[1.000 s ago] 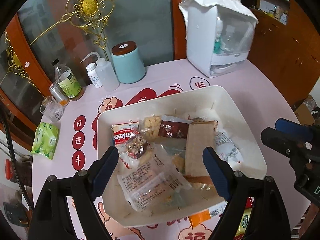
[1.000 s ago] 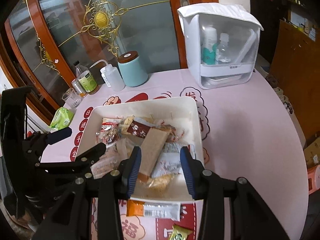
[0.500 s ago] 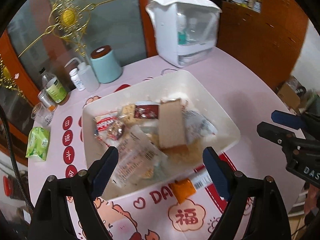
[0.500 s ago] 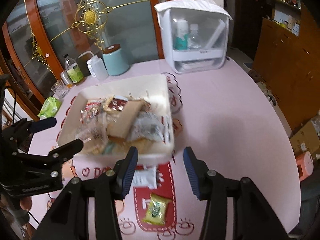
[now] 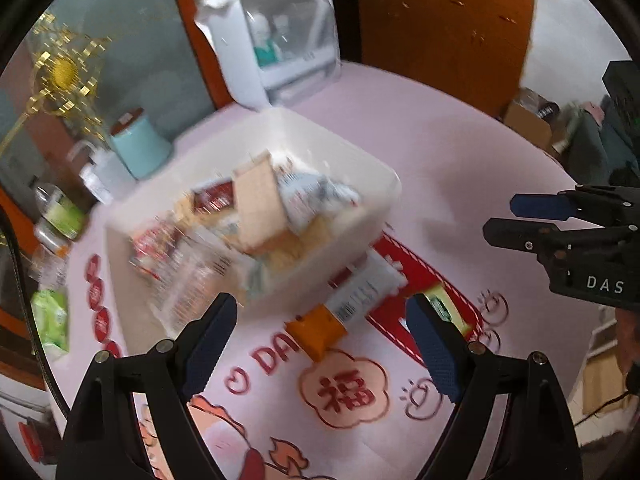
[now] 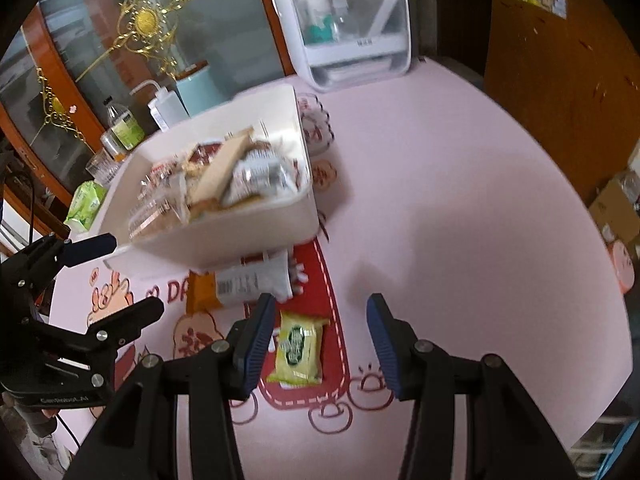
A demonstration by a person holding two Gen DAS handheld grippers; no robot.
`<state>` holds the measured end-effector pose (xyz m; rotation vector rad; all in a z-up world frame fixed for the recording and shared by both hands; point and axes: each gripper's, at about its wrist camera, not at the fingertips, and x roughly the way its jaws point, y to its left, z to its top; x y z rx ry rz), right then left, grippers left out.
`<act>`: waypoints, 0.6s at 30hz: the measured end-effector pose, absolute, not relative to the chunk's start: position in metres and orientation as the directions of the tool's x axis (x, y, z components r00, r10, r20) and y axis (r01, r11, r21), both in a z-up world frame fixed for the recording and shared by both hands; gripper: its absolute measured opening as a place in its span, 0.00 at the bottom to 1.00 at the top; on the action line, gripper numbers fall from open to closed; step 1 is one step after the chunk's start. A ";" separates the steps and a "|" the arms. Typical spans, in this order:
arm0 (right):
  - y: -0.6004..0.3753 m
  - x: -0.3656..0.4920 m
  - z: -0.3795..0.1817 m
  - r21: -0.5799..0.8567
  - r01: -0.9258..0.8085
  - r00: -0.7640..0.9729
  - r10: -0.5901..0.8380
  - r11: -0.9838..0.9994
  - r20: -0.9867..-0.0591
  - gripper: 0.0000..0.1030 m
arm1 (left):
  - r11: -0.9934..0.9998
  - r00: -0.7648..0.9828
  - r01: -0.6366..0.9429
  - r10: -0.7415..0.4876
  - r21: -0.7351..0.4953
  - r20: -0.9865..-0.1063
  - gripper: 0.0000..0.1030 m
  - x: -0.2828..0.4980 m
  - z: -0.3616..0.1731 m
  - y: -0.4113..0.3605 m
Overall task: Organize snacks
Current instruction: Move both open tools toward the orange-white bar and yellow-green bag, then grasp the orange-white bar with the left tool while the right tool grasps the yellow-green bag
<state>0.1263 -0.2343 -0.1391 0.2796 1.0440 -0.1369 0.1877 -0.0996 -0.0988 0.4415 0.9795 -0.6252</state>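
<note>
On the side of the right gripper point(image 5: 532, 218), as the left wrist view catches it, we read the white letters "DAS". The same view shows red print on the pink tablecloth point(image 5: 432, 152): the start of a word, "DA", just ahead of our left gripper's near finger, and the character 福 inside a cloud shape between the two fingers. The right wrist view shows part of that "DA" too, but not the lettering on the right gripper body. The writing on the snack wrappers is too blurred to read.

Our left gripper point(image 5: 320, 344) is spread wide with nothing between its fingers. The right gripper point(image 6: 320, 336) is likewise parted and empty.

The white bin point(image 6: 224, 240) of snacks sits ahead of both pairs of fingers, well filled; a long tan packet point(image 6: 224, 168) leans across the pile. Just in front of the bin, touching its near wall, lies an orange-and-white packet point(image 6: 248, 280) with a barcode; in the left view it point(image 5: 340, 312) lies ahead, between the fingers. A yellow-green packet point(image 6: 298, 346) lies flat on the cloth close beside the right gripper's left finger; the left view shows only a corner of it point(image 5: 444, 308) behind that gripper's right finger.

The right view alone gives the white cabinet point(image 6: 352, 24) sharply, with bottles behind its clear door; the left view smears it.
</note>
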 end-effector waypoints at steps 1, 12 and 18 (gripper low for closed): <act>-0.233 0.125 -0.146 0.168 0.248 0.488 0.027 0.954 -0.873 0.47 | 0.737 0.397 0.673 -0.288 0.063 -0.871 0.83 0.187 -0.104 -0.100; -0.215 0.140 -0.211 0.155 0.268 0.393 0.039 0.951 -0.919 0.47 | 0.628 0.360 0.769 -0.269 0.121 -0.893 0.74 0.179 -0.172 -0.111; -0.207 0.145 -0.221 0.148 0.252 0.404 0.035 0.956 -0.914 0.47 | 0.610 0.383 0.776 -0.251 0.161 -0.889 0.74 0.185 -0.194 -0.116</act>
